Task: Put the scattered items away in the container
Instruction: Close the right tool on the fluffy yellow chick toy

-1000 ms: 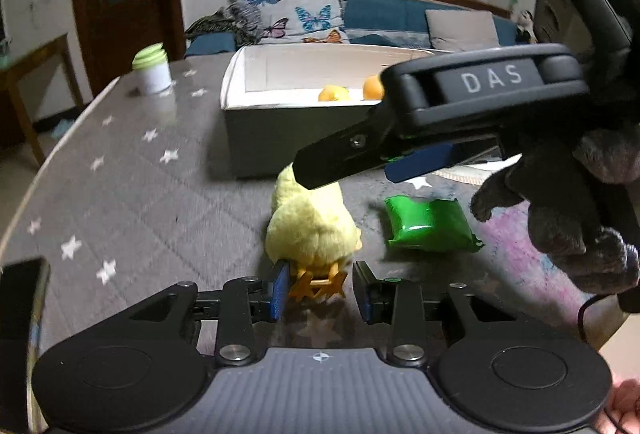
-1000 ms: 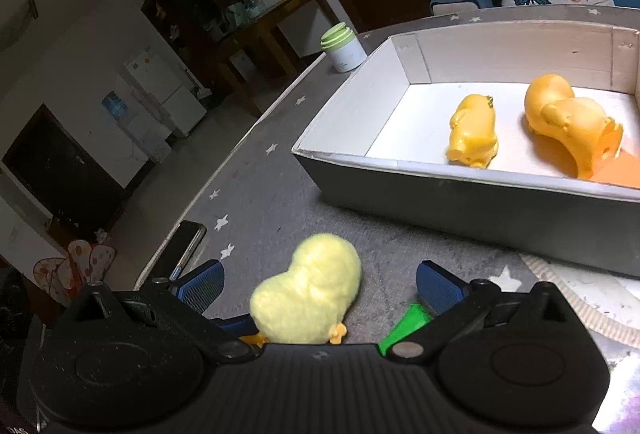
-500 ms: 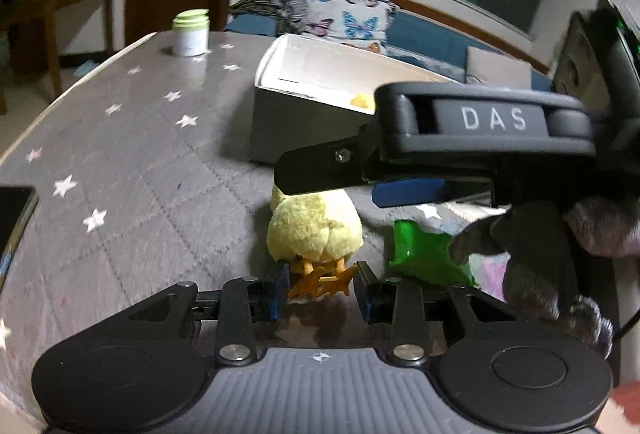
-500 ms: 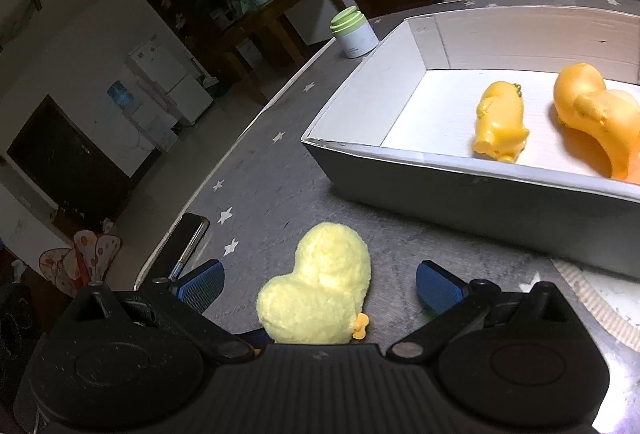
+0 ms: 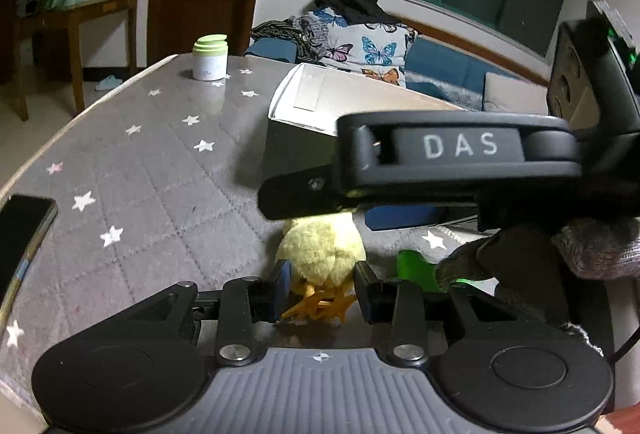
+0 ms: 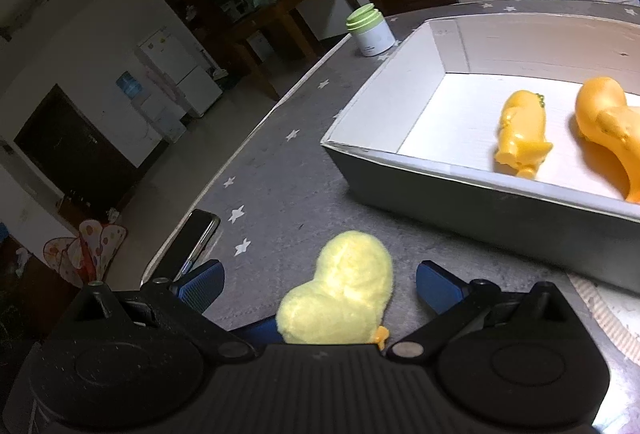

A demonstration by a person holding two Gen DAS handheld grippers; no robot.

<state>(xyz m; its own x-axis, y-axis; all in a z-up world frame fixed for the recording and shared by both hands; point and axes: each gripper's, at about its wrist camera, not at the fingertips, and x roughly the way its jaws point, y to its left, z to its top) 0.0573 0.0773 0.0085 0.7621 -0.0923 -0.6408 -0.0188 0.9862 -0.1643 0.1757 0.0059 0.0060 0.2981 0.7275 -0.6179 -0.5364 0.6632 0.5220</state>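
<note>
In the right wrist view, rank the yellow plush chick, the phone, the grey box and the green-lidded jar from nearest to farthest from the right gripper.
1. Yellow plush chick: between the right gripper's open fingers.
2. Phone: left, at the table edge beyond the left finger.
3. Grey box: ahead and right; close to the phone's rank, hard to separate.
4. Green-lidded jar: far end, beyond the box corner.

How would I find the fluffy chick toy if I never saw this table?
Look at the grey star-patterned table, just in front of the white box. The fluffy yellow chick lies there; unlike the shiny orange toys inside the box, it is fuzzy, with orange feet.
</note>
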